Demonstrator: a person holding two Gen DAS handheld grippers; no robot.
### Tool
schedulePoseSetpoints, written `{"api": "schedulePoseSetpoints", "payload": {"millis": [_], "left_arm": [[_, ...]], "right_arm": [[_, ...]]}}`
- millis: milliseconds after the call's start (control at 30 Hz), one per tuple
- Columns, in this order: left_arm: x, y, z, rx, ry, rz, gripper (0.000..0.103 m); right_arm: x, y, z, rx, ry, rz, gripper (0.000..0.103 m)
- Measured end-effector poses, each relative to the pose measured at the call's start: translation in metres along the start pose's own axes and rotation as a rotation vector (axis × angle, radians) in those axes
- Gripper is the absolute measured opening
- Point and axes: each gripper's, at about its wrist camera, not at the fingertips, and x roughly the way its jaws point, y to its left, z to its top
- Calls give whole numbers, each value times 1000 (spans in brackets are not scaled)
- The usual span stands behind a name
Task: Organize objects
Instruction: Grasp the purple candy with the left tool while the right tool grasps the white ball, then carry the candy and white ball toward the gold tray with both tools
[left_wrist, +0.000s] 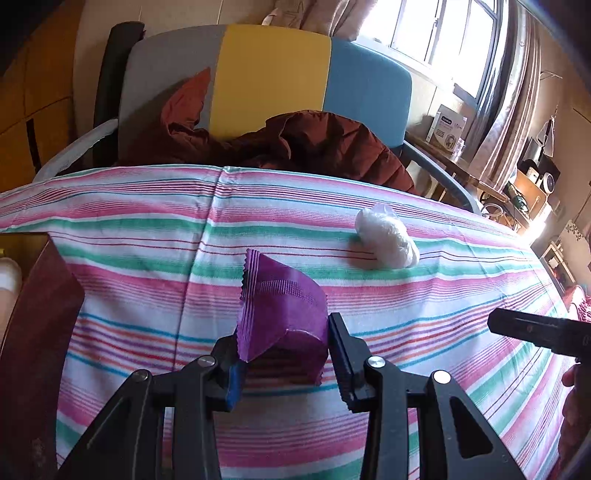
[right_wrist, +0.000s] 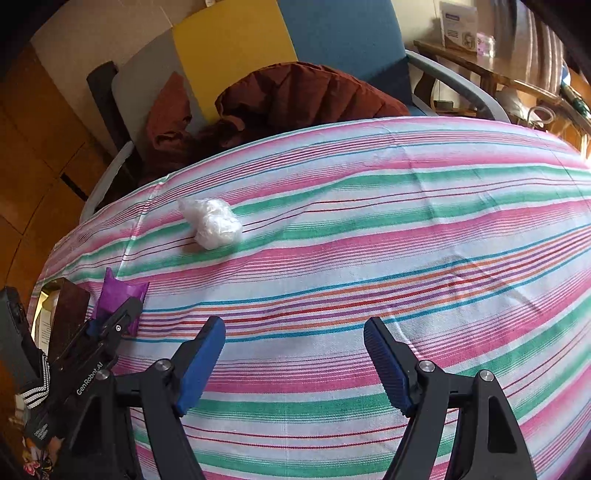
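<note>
Near the left edge of the striped cloth (left_wrist: 424, 325), the left gripper (left_wrist: 282, 350) clamps a purple packet (left_wrist: 280, 306), its long axis upright, serrated end up. Right gripper (right_wrist: 295, 354) hovers with fingers apart, empty. A white wad (right_wrist: 212, 223) lies toward the far edge.

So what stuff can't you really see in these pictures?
- Purple packet: left wrist view, its lower part sits behind the left gripper's fingers; its print is too small to read.
- White bundle: both views, crinkly plastic hides what is inside.
- Brown box: left wrist view, cut off by the left edge.
- Right gripper: open; in the left wrist view only its tip shows at the right edge.
</note>
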Motion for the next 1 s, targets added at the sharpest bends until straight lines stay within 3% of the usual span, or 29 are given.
{"api": "schedulePoseSetpoints", "payload": {"millis": [200, 300, 433, 533, 600, 767, 1000], "left_arm": [[-7, 26, -10, -87, -3, 2, 38], [-4, 30, -11, -111, 2, -16, 38], [-4, 33, -12, -128, 3, -41, 37], [-3, 36, -14, -142, 3, -60, 37], [-2, 37, -14, -147, 3, -69, 37], [1, 38, -14, -155, 0, -85, 37], [3, 39, -14, -162, -3, -96, 37]], "right_arm": [[-9, 28, -3, -92, -114, 19, 78], [1, 47, 9, -150, -100, 33, 78], [20, 74, 36, -255, -149, 9, 78], [48, 80, 52, -256, -145, 18, 77], [67, 84, 58, -257, -123, 4, 72], [95, 80, 55, -227, -116, -12, 38], [74, 77, 40, -195, -175, 35, 34]]}}
